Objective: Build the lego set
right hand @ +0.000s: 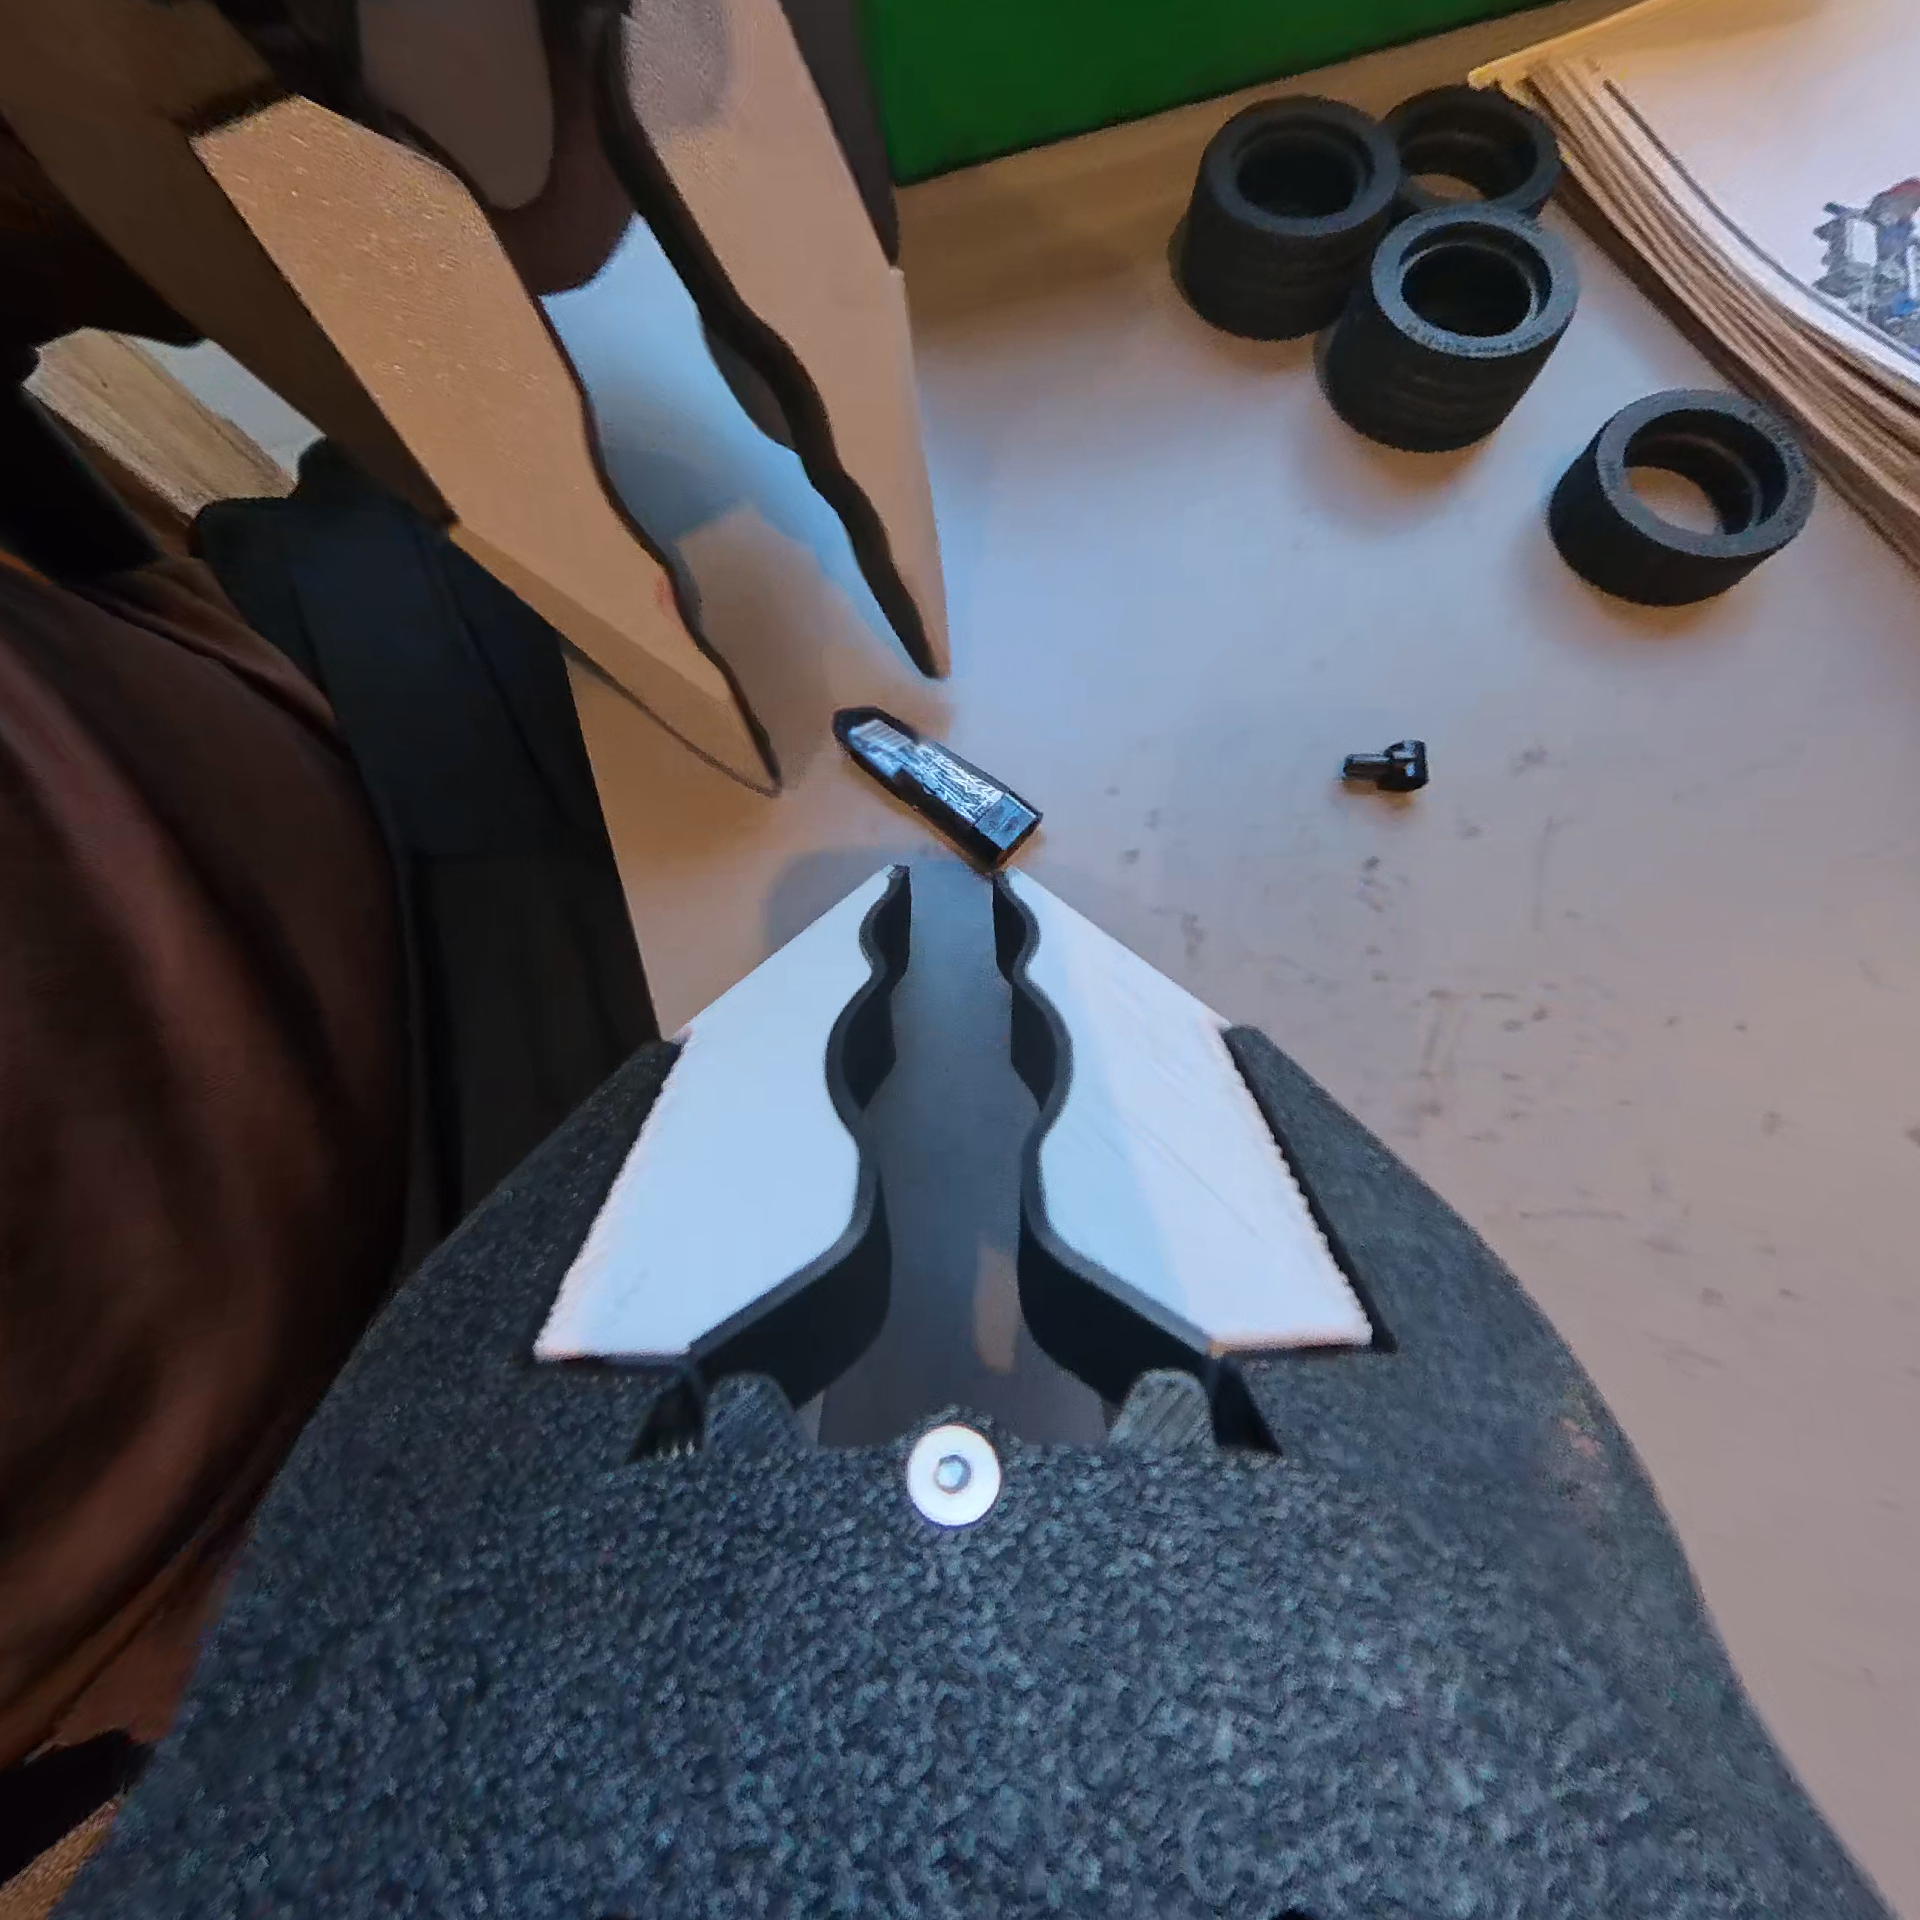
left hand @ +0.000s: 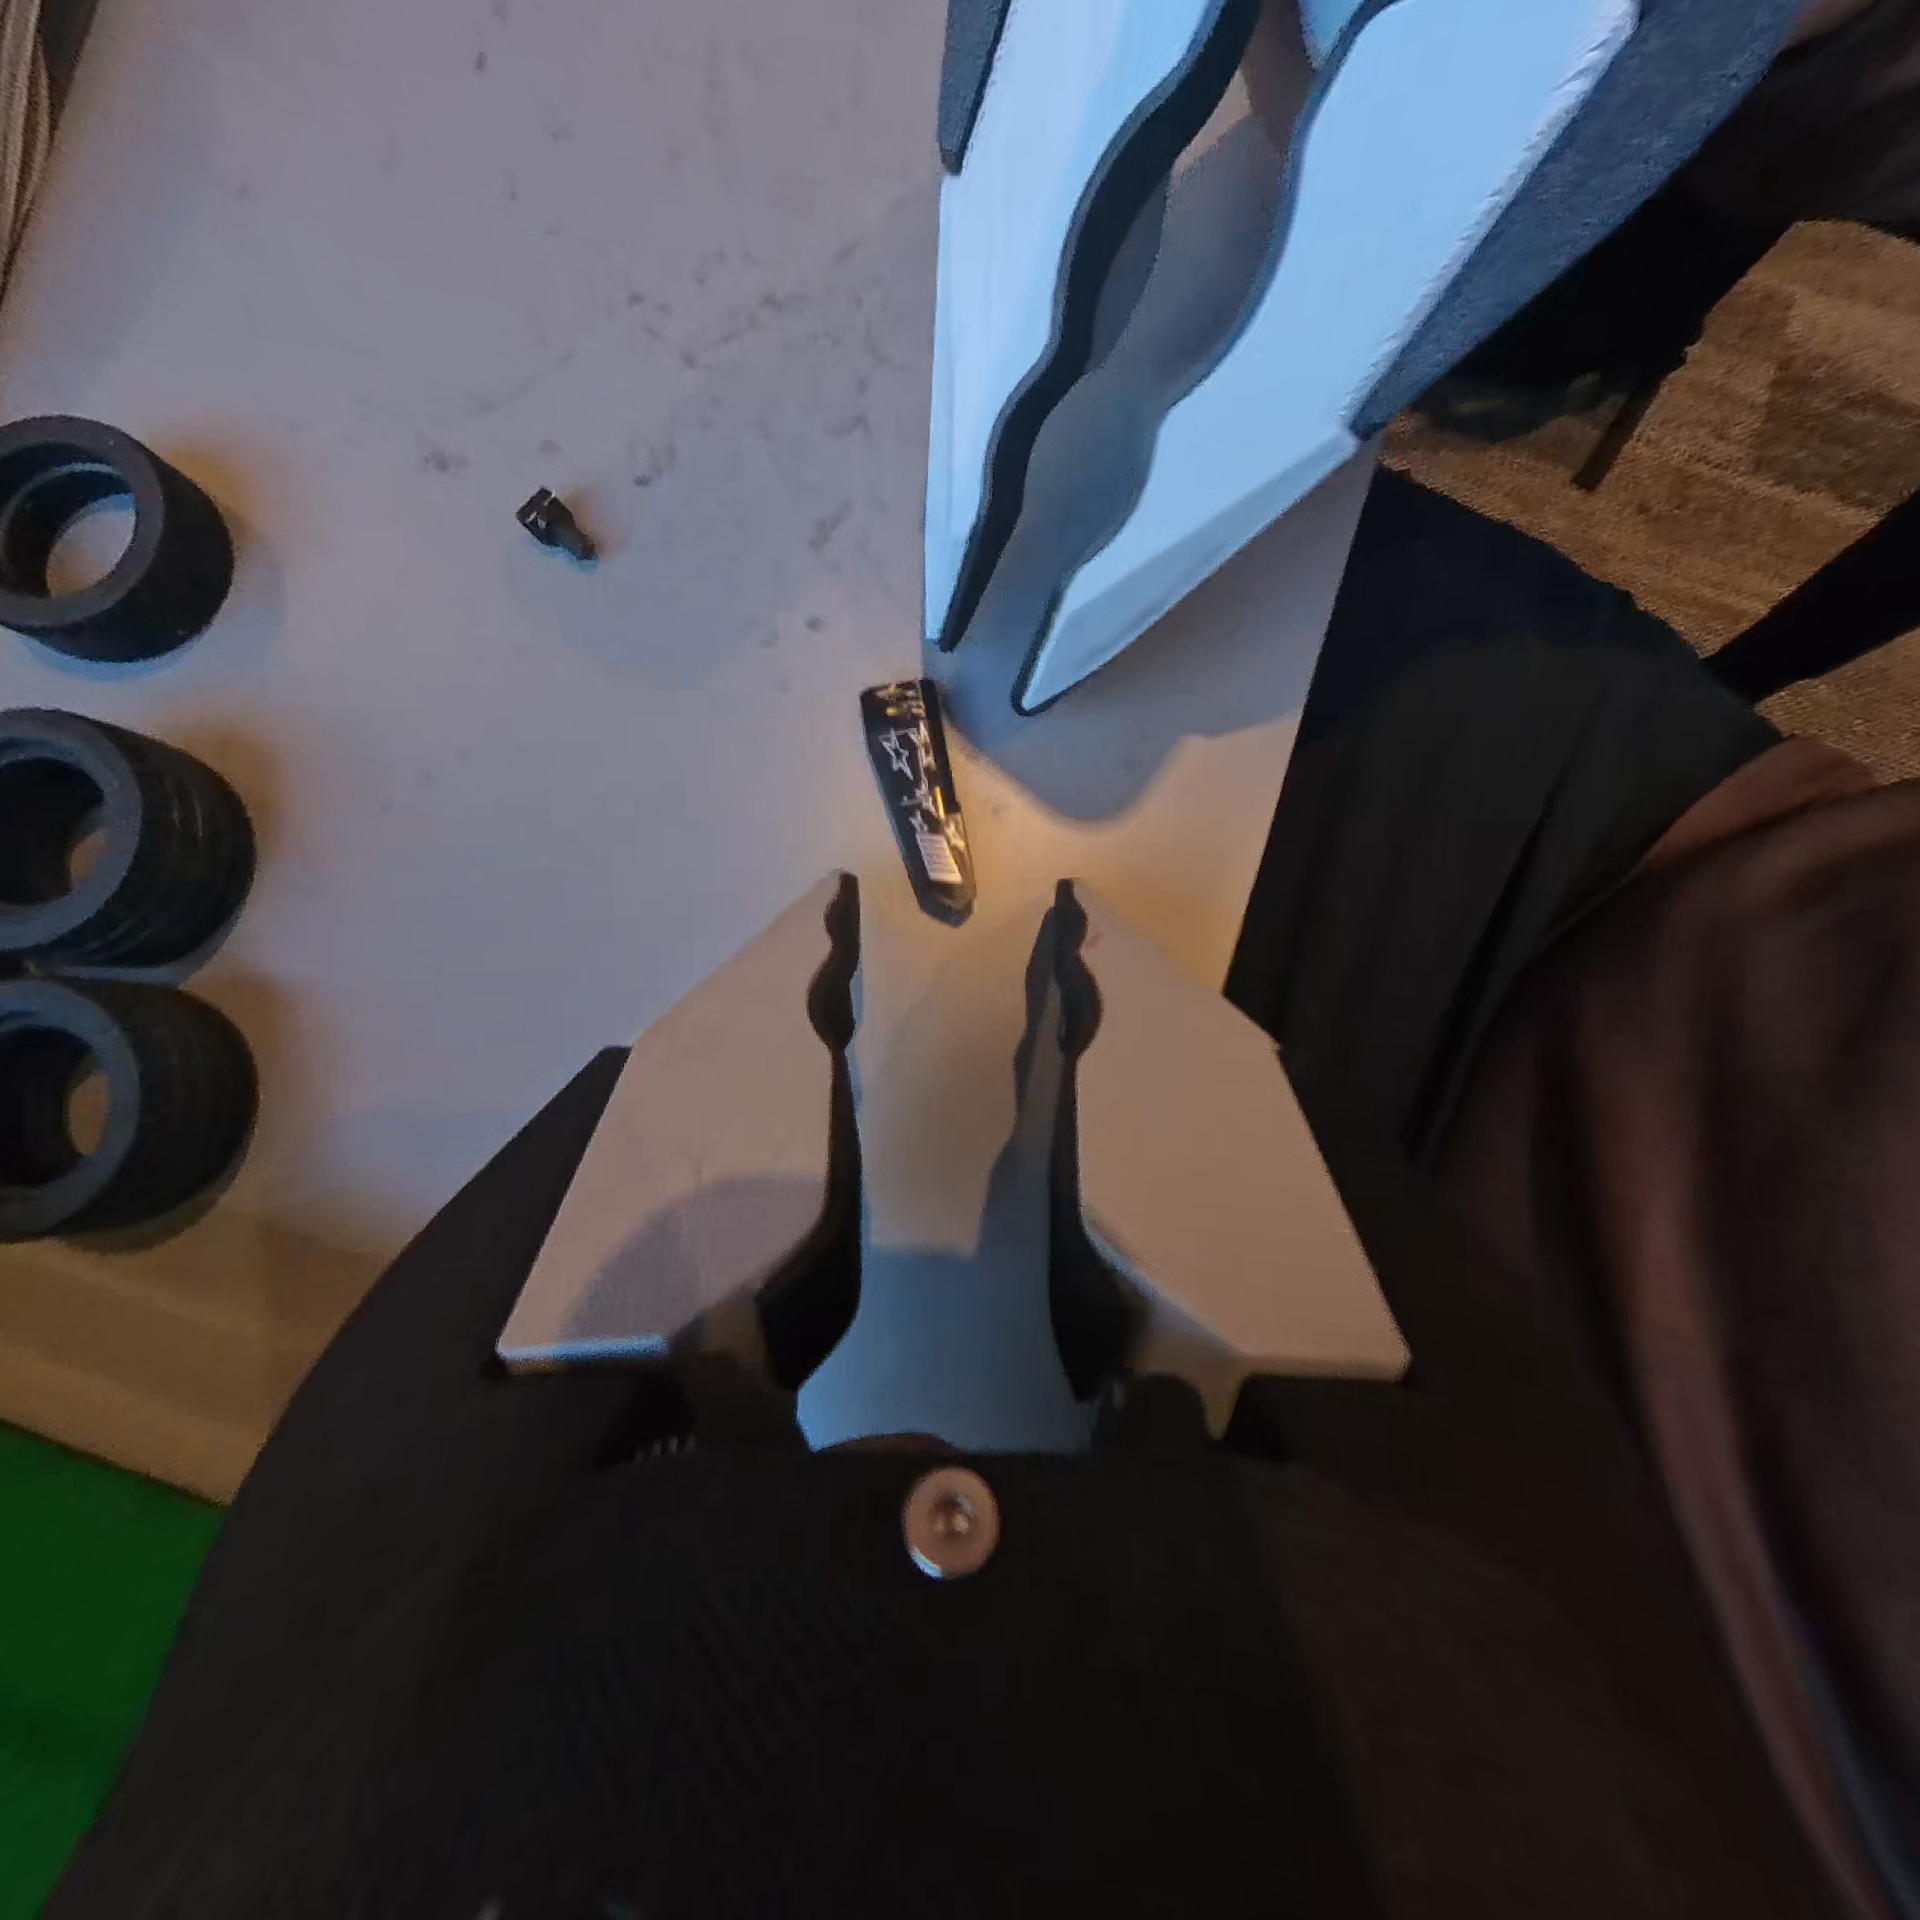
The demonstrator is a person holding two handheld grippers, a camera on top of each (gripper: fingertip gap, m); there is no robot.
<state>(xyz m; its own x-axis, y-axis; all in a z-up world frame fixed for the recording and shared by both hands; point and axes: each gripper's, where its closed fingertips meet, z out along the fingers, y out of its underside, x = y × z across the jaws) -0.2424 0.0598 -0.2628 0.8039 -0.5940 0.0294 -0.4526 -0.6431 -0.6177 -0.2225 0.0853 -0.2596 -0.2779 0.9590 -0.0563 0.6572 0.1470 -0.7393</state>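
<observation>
Surface: pale, scuffed tabletop [right hand: 1351, 1091] with a green patch [left hand: 83, 1621] at one edge and brown carpet [left hand: 1704, 436] beyond the other. Item 1: my left gripper [left hand: 956, 899], white fingers on a black body, jaws apart and empty, tips hovering just short of the piece. Item 2: my right gripper [right hand: 948, 878], same build, jaws apart with a narrower gap, empty, tips just beside the same piece from the opposite side. Item 3: small black elongated lego piece with white printed markings [left hand: 920, 800], lying flat on the table between both sets of tips, near the table edge by my dark sleeve [right hand: 187, 935]. Item 4: tiny black lego connector pin [right hand: 1385, 769], loose, well apart from it. Item 5: 4 black rubber lego tyres [right hand: 1449, 322], 3 clustered, 1 apart. Item 6: stacked paper booklets [right hand: 1766, 260] beside the tyres.
</observation>
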